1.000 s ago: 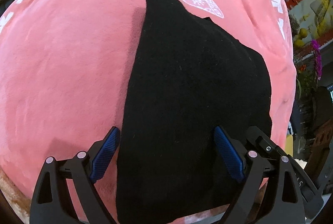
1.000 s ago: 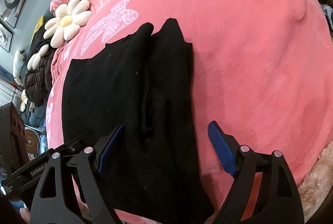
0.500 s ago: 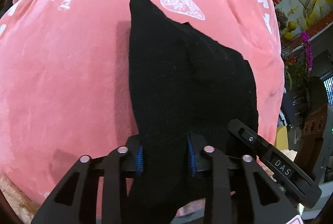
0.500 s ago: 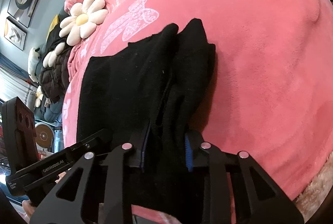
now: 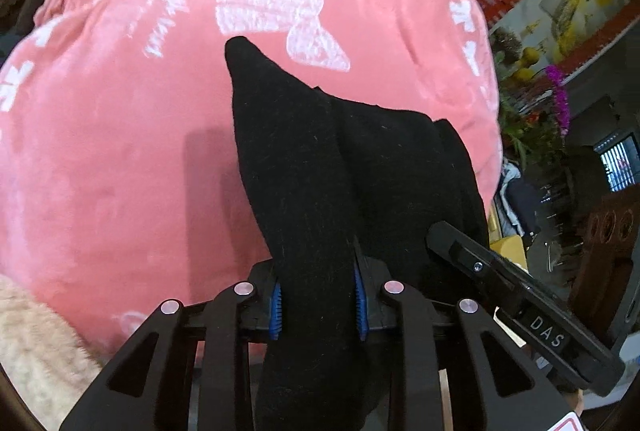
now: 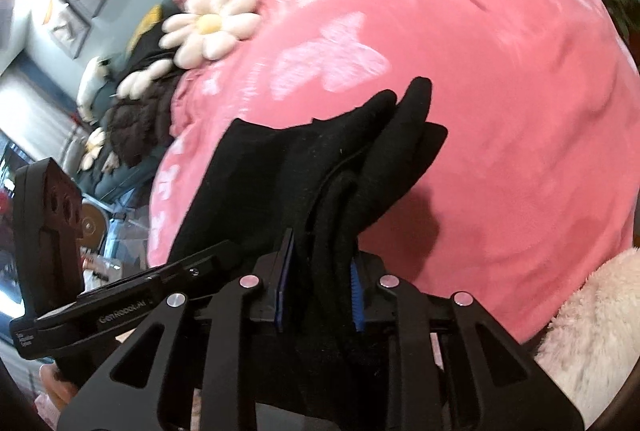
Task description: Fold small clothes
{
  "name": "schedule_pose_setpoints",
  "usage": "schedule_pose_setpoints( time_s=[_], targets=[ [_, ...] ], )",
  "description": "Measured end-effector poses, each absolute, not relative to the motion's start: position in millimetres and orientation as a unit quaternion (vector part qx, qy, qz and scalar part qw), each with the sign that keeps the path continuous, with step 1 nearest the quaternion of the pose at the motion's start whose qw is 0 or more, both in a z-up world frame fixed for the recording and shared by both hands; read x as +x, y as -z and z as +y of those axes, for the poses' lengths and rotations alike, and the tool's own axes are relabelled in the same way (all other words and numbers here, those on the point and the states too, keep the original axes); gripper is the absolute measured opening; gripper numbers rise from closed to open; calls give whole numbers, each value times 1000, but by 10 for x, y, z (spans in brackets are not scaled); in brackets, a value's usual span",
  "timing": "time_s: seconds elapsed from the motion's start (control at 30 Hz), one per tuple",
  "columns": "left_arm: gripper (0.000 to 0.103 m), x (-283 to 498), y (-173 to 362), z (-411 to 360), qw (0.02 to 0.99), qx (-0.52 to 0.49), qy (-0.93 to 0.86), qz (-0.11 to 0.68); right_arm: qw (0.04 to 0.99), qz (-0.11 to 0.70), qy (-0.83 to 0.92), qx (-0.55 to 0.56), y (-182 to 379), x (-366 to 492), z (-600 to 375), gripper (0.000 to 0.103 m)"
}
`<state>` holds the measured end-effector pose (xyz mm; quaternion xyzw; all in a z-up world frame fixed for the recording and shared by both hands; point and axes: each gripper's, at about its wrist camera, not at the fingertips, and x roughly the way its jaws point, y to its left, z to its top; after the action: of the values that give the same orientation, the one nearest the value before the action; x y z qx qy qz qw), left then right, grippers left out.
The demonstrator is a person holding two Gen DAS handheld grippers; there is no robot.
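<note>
Two claws are clamped on one black garment (image 5: 344, 167), each gripping a separate bunch of its near edge. In the left wrist view, the left claw (image 5: 318, 305) has its blue pads (image 5: 276, 305) pressed against a thick fold of the black fabric, which passes between them and hangs below the claw body. From the grip, the cloth runs forward and up to a pointed tip resting on the pink blanket (image 5: 120, 151). A wider part of the garment spreads to the right of that fold, and the right claw's black housing, marked with lettering, sits against it.

In the right wrist view, the right claw (image 6: 320, 291) is closed on several bunched layers of the black garment (image 6: 280, 171). Fabric fills the gap between the blue pads (image 6: 356, 295) and extends forward to rounded ends lying on the pink blanket (image 6: 520, 111). The rest of the garment spreads leftward from the grip, toward the left claw's housing.

A daisy-shaped cushion (image 6: 210, 25) lies at the far left part of the blanket, well apart from the garment. A pale fluffy fabric (image 6: 592, 331) borders the blanket's near edge.
</note>
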<state>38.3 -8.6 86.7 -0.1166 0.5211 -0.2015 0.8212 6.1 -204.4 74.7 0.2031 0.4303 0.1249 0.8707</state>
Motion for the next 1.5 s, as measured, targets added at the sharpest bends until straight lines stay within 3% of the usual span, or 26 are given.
schedule_pose_setpoints(
  time_s=[0.3,0.43,0.53,0.57,0.6,0.73,0.87,0.9,1.1,1.27,1.37,1.5],
  targets=[
    [23,325,-1663,784,886,-119,189,407,907,340,-198,152,-1545,255,-1268,22],
    [24,521,-1742,1139,902,-118,172,379,916,317,-205,138,-1593,561,-939,24],
    [41,813,-1449,1322,904,-118,153,382,919,339,-169,110,-1206,865,-797,42],
    [55,887,-1283,1410,903,-126,135,388,919,358,-136,92,-1014,953,-764,47],
    [55,999,-1016,1493,899,-132,98,405,913,388,-98,73,-769,1004,-757,49],
    [55,1028,-494,1677,880,-150,49,449,893,431,-93,95,-398,787,-870,46],
    [55,883,-412,1611,890,-146,60,428,881,448,-125,87,-384,845,-825,23],
    [55,889,-410,1573,892,-140,62,426,881,445,-131,91,-434,919,-785,22],
    [59,976,-278,1427,888,-112,72,440,884,435,-163,59,-608,1442,-298,22],
    [59,969,-197,1415,884,-107,70,449,879,458,-129,35,-327,1790,-165,22],
    [59,1002,-151,1438,880,-112,70,457,848,521,-93,10,109,2060,-197,21],
    [59,1040,-114,1476,876,-123,70,461,863,495,-97,27,-90,2024,-187,25]
  ],
)
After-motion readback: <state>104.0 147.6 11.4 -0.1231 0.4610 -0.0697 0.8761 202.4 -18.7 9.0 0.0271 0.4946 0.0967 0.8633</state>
